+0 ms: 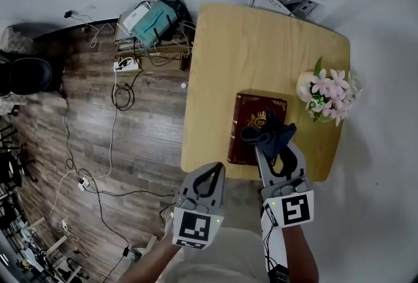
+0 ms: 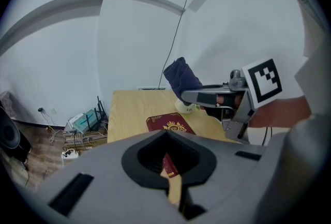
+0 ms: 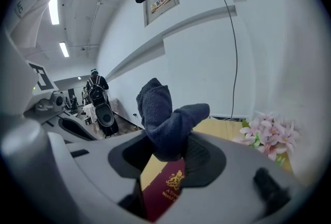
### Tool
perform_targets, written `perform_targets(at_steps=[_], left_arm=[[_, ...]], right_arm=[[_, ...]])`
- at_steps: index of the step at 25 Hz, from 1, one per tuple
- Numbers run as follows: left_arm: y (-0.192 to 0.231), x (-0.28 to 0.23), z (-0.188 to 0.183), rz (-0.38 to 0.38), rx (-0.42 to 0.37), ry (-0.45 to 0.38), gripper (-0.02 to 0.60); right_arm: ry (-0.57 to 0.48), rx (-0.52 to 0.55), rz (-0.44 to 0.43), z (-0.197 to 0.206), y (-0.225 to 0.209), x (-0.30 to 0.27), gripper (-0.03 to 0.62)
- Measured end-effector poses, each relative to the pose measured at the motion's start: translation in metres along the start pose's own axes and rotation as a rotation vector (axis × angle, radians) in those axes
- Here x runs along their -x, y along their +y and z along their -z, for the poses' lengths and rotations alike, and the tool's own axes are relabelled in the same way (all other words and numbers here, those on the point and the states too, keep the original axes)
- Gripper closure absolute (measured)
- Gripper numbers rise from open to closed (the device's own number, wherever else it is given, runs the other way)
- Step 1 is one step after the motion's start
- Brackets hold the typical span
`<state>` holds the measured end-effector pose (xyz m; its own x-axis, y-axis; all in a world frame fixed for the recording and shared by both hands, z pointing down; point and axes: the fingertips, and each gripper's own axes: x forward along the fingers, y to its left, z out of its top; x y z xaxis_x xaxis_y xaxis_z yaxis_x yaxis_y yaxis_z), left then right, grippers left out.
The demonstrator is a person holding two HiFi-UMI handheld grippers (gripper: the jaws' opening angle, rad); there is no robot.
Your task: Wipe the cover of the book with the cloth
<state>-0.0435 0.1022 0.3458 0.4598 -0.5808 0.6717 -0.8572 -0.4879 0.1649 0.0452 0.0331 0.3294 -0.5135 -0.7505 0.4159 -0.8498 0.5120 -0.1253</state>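
The dark red hardcover book with a gold crest (image 1: 257,126) is lying flat, cover up, on the light wooden bench (image 1: 261,46). It is sitting toward the bench's near edge, with its near end close to that edge. Above the cover, the dark navy cloth (image 1: 269,133) is bunching up in a thick fold. In the left gripper view it is hanging in the air, clear of the book.

The right gripper (image 1: 277,152) is holding that cloth. Its jaws are pressing in on the lower part of the bundle, while the rest is sticking out past their tips. Part of the book's red cover and crest is showing through the gap under the cloth in the right gripper view.

The left gripper (image 1: 210,174) is hovering at the bench's near edge, just to the left of the book and apart from it. Its jaws are meeting at the tips with nothing between them.

A white vase of pink flowers (image 1: 324,93) is standing on the bench beside the book's far right corner, near the bench's right edge. To the left of the bench, cables (image 1: 121,95) are trailing across the dark wood-plank floor (image 1: 78,125), and a teal box (image 1: 157,21) is sitting against the wall.
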Motion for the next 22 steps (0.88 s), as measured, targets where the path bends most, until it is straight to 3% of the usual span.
perform_targets(at_steps=[22], left_arm=[[-0.005, -0.102, 0.071, 0.067, 0.035, 0.141, 0.575]], right_arm=[[0.071, -0.056, -0.064, 0.056, -0.014, -0.081, 0.433]])
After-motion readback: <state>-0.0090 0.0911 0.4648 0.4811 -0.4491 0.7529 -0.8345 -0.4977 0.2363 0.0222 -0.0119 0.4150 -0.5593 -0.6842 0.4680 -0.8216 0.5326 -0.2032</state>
